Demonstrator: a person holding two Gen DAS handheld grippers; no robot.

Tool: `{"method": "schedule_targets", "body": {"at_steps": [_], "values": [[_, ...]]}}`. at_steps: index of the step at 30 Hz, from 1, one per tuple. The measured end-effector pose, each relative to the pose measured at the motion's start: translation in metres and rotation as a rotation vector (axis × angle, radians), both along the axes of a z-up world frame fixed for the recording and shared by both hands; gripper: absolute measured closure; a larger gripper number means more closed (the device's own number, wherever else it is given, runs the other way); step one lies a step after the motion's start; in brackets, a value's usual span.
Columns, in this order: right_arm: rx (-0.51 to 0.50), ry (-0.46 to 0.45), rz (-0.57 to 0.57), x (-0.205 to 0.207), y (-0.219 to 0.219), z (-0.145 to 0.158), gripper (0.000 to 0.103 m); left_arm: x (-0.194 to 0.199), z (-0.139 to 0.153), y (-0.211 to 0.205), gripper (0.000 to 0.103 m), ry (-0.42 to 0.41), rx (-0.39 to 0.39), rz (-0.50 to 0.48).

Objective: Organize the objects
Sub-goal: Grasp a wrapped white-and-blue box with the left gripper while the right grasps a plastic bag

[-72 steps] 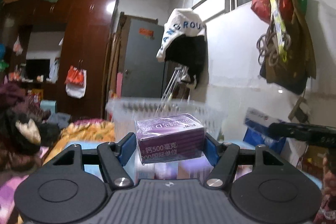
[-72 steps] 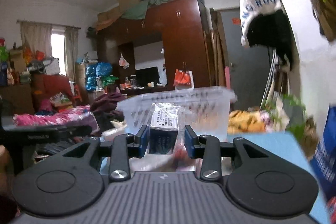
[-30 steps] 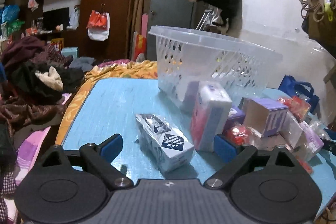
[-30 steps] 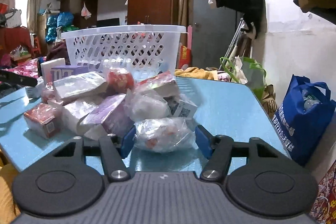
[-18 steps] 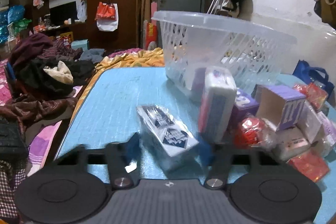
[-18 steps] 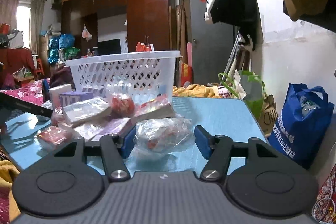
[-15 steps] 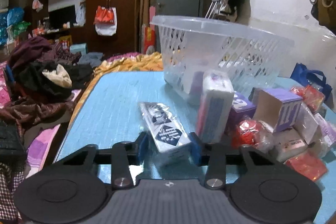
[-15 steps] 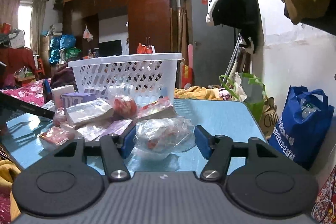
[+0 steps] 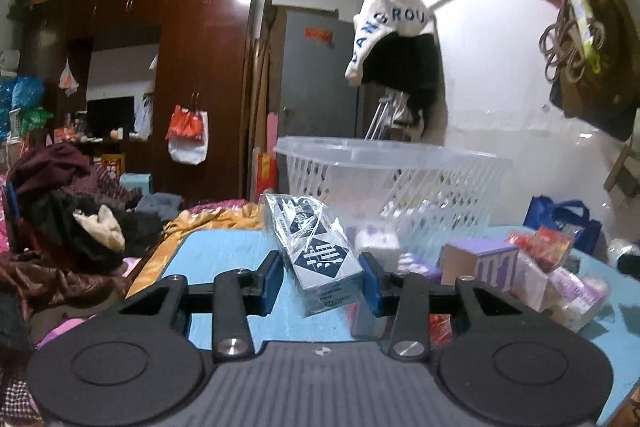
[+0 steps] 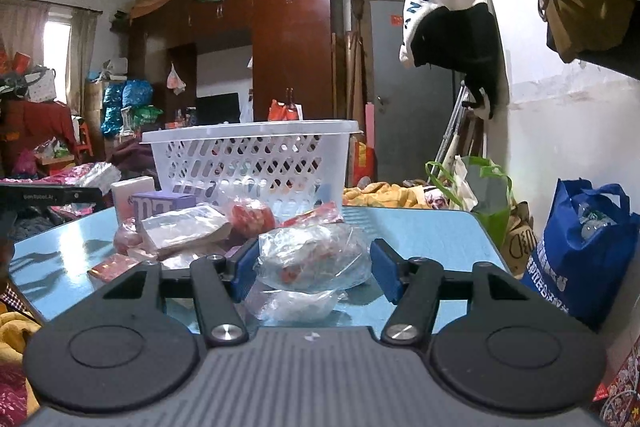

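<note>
My left gripper (image 9: 322,279) is shut on a white and navy box in clear wrap (image 9: 316,251) and holds it above the blue table (image 9: 224,259), short of the white plastic basket (image 9: 400,183). My right gripper (image 10: 314,269) is shut on a clear plastic bag with red pieces inside (image 10: 312,257), lifted above the table (image 10: 420,231). The basket (image 10: 248,159) stands behind a pile of packets in the right wrist view.
A purple box (image 9: 480,263), pink and red packets (image 9: 560,275) and a white pack (image 9: 378,243) lie beside the basket. Packets and a red ball-like bag (image 10: 250,215) crowd the table. A blue bag (image 10: 580,251) stands off the table's right edge. Clothes pile (image 9: 60,219) at left.
My left gripper closed on the wrapped box and lifted it off the table. My right gripper raised the clear bag a little higher.
</note>
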State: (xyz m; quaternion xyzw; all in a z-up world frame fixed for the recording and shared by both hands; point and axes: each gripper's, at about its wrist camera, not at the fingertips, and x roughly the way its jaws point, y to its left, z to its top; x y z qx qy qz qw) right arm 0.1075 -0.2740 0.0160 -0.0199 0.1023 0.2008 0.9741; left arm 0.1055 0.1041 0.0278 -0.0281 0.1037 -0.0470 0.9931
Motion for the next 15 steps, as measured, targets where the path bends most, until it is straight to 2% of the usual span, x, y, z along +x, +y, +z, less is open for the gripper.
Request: {"method": "schedule_targets", "body": {"at_steps": [7, 15], "values": [[0.009, 0.005, 0.004, 0.002, 0.000, -0.003, 0.040, -0.005, 0.002, -0.007, 0.058, -0.031, 0.006, -0.021], [0.025, -0.030, 0.008, -0.004, 0.000, 0.001, 0.041, -0.027, 0.014, -0.009, 0.058, -0.128, -0.004, -0.039]]}}
